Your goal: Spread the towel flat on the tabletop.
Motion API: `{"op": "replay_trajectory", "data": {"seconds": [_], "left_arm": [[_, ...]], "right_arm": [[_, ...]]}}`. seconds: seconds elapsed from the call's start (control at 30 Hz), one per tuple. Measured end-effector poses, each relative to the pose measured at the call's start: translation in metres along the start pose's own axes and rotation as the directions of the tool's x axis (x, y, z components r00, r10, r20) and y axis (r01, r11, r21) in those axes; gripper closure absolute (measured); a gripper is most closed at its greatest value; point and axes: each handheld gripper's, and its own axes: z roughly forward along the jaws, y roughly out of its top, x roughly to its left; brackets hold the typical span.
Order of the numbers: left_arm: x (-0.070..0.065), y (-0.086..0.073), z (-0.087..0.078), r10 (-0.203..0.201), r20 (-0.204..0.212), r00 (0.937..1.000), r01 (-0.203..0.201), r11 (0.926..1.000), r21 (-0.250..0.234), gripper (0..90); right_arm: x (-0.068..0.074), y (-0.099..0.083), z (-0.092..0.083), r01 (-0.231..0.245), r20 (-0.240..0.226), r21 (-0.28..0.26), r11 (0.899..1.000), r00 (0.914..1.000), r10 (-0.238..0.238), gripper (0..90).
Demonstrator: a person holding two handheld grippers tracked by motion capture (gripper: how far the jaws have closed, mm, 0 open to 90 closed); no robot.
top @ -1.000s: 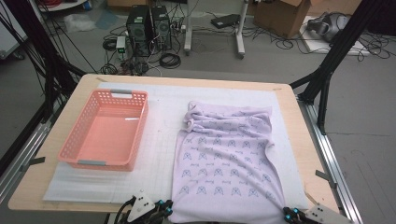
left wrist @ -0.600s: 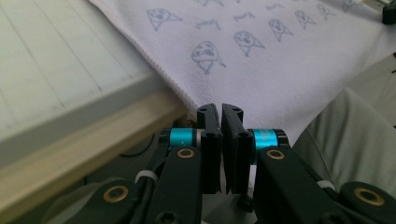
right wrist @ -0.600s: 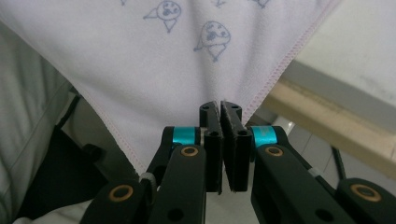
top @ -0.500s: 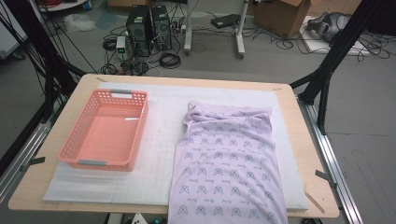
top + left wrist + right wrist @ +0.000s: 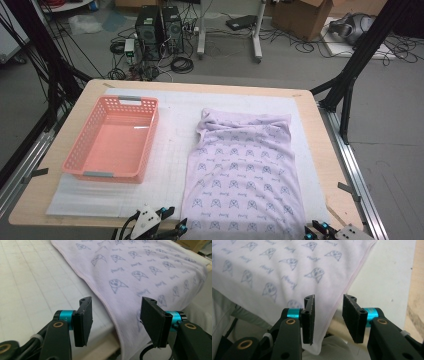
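Both grippers' jaws have just been opening and stand apart at the cloth's point(image 5: 243, 170) near corners. Slide left gripper point(image 5: 116, 320) and right gripper point(image 5: 328, 317) over each corner, then pinch.

From the high view I lose the near hem of the cloth point(image 5: 242, 175) past the bottom edge of the picture, where it drapes over the table point(image 5: 322, 150) rim. Both tools are cut off there too: I get just the top of the left tool point(image 5: 170, 231) and a corner of the right tool point(image 5: 316, 231), and no hands. In the left gripper view the cloth runs out at the top and right edges, and its hanging part drops out of frame below. In the right gripper view the left pad point(image 5: 308, 320) covers part of the hanging corner, so I cannot tell whether it touches the fabric.
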Motion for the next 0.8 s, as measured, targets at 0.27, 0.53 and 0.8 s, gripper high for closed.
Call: {"op": "replay_trajectory", "data": {"seconds": [0.27,0.53,0.8], "left_arm": [[0.026,0.026,0.03,-0.029,0.015,0.9995,0.029,0.9996,0.001,42.4],[0.054,0.046,0.051,-0.044,-0.017,0.9989,0.044,0.9985,0.032,41.1],[0.063,0.058,0.068,-0.062,0.028,0.9977,0.058,0.9905,0.124,40.7]], "right_arm": [[-0.014,0.018,0.029,-0.018,0.028,0.014,1.0,0.9995,0.017,56.1],[-0.024,0.043,0.07,-0.019,0.058,0.037,0.999,0.9982,0.017,49.8],[-0.028,0.058,0.091,-0.006,0.055,0.047,0.999,0.9985,0.003,55.4]]}}
